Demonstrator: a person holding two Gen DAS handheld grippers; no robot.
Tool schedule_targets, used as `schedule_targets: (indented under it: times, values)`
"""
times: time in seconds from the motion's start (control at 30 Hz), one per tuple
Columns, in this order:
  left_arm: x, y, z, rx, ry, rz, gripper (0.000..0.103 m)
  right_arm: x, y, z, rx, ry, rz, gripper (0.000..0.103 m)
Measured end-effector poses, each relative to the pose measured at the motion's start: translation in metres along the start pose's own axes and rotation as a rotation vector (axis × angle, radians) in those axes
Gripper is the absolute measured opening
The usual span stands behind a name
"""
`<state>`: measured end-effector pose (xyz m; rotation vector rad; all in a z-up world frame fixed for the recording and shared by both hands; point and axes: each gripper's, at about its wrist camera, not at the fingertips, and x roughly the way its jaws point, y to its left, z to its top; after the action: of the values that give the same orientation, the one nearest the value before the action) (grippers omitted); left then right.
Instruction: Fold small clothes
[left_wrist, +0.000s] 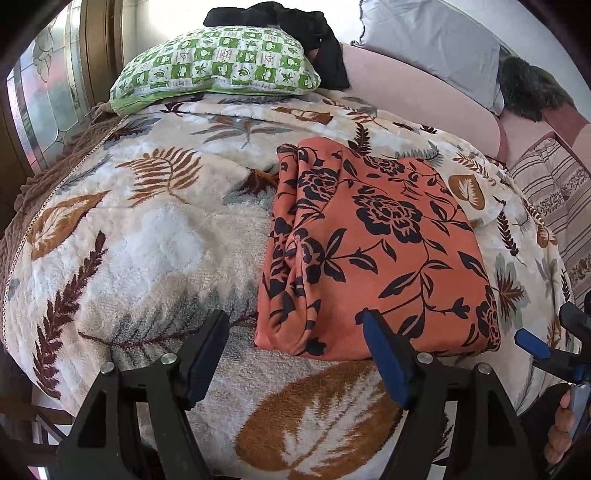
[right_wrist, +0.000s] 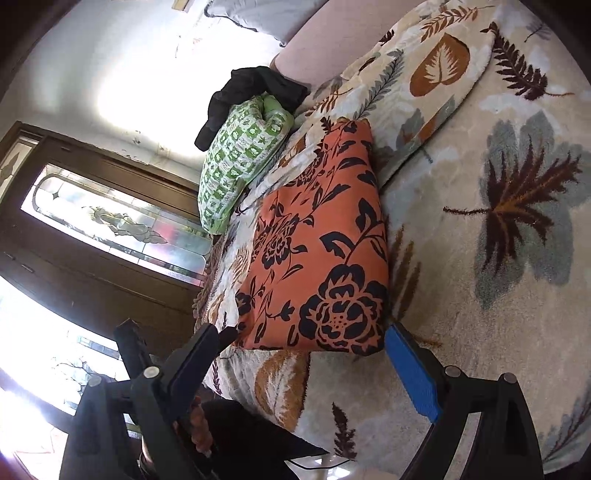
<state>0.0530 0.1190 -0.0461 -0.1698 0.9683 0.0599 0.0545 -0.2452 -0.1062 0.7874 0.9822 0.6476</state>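
Left wrist view:
Left claw (left_wrist: 295, 354): both black arms with blue pads stand wide apart, nothing between them; it hovers above the near edge of the bed.
Garment: an orange cloth with black flower print (left_wrist: 376, 243), folded into a neat rectangle, lies flat on the cream plush blanket with brown and grey leaf pattern (left_wrist: 147, 229); its near edge is just past the claw's fingertips, not touched by them.
Pillow: a green and white checked pillow (left_wrist: 218, 66) rests at the far end of the bed, a black bundle of cloth (left_wrist: 295, 22) on top of it.
Far right: a grey pillow (left_wrist: 436, 40) leans on a pale pink headboard (left_wrist: 413, 92).
Right claw (left_wrist: 546, 343): only its blue-padded tip shows at the right edge, with a hand (left_wrist: 561, 428) below it.

Right wrist view:
Right claw (right_wrist: 306, 354): arms spread wide, empty, straddling the near end of the orange folded cloth (right_wrist: 317, 251) without gripping it.
Garment place: on the leaf blanket (right_wrist: 480, 295), near the bed's edge, with the checked pillow (right_wrist: 236, 162) beyond it.
Background: a dark wooden door with patterned glass (right_wrist: 110, 221).
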Motion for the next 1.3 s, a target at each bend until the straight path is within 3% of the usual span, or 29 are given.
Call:
schedule_targets:
  times: [0.5,0.73,0.87,0.97,1.1,1.2,1.27,1.3]
  values:
    - [0.012,-0.011,0.008,0.029,0.010,0.002,0.076,0.001,-0.020,0.005,0.040,-0.003,0.021,0.093]
    - [0.020,0.019,0.040,-0.092,0.012,-0.162,0.078,0.006,-0.017,0.024,0.016,0.007,-0.019,0.093]
    - [0.035,0.029,0.065,-0.103,0.005,-0.221,0.079,0.023,-0.008,0.051,-0.034,0.028,-0.048,0.093]
    - [0.051,0.030,0.079,-0.111,0.033,-0.260,0.079,0.041,-0.007,0.072,-0.051,0.041,-0.090,0.093]
    - [0.078,0.032,0.084,-0.168,0.088,-0.382,0.079,0.068,-0.009,0.097,-0.082,0.057,-0.137,0.093]
    - [0.111,0.031,0.075,-0.194,0.200,-0.364,0.080,0.097,-0.019,0.108,-0.058,0.108,-0.168,0.093]
    - [0.108,0.028,0.070,-0.159,0.158,-0.372,0.080,0.115,-0.024,0.107,-0.055,0.151,-0.183,0.093]
    - [0.108,0.027,0.070,-0.160,0.162,-0.369,0.075,0.123,-0.023,0.105,-0.069,0.168,-0.189,0.092]
